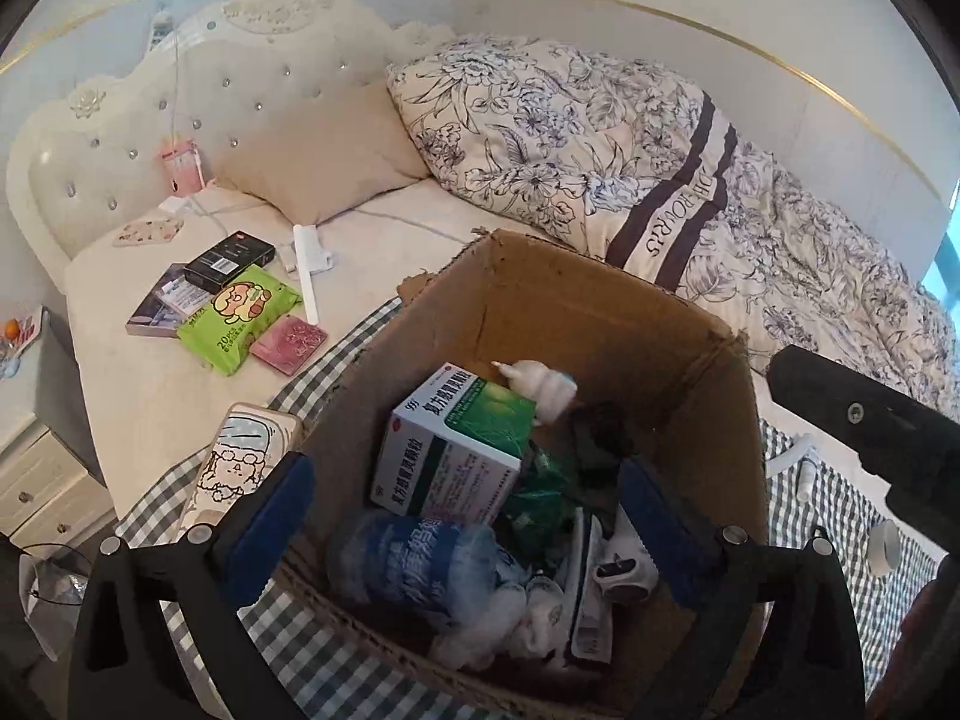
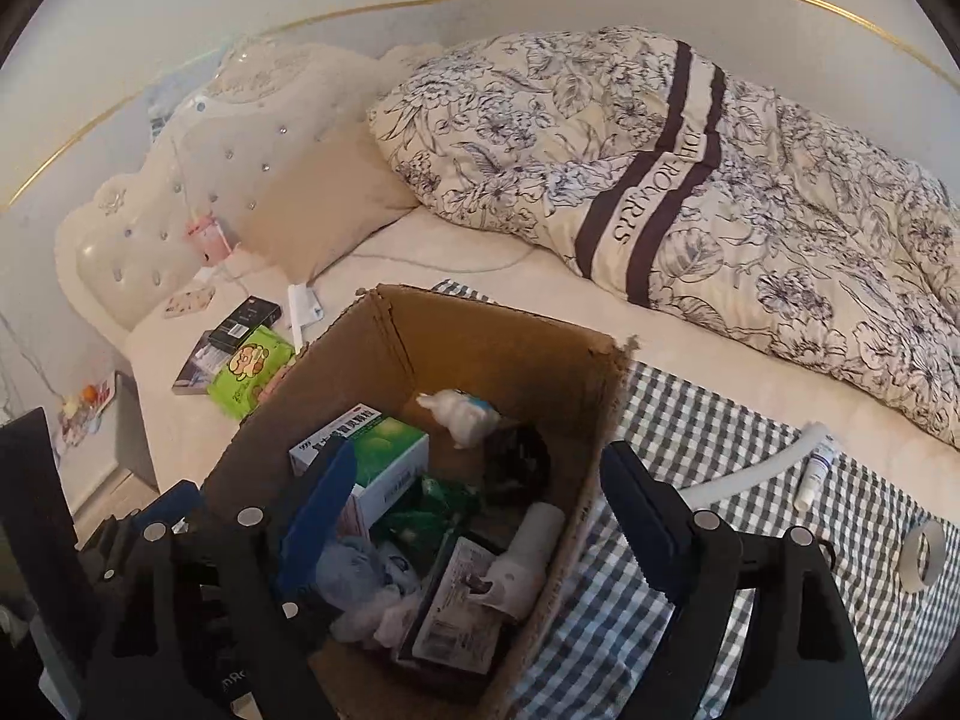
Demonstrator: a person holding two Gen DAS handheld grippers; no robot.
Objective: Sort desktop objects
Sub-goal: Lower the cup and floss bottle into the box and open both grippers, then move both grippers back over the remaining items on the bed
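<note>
Both claws hang spread and empty, my left claw (image 1: 462, 516) and right claw (image 2: 480, 510) over the cardboard box (image 1: 600, 312), already loaded with a green medicine box (image 1: 456, 438). I judge we're between pickups. Next: swing right for the small tube (image 2: 817, 474) and tape roll (image 2: 924, 552) on the checked cloth (image 2: 690, 420); farther left, the green wipes pack (image 1: 240, 318) waits on the bed (image 1: 180, 408).

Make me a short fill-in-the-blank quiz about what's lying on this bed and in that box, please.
1. The medicine box with the green label lies inside the ____ box.
2. The box stands on a ____-patterned cloth.
3. The green wipes pack lies on the bed, ____ the box.
4. Both pairs of jaws are ____, holding nothing.

Missing words: cardboard; checked; outside; open
</note>
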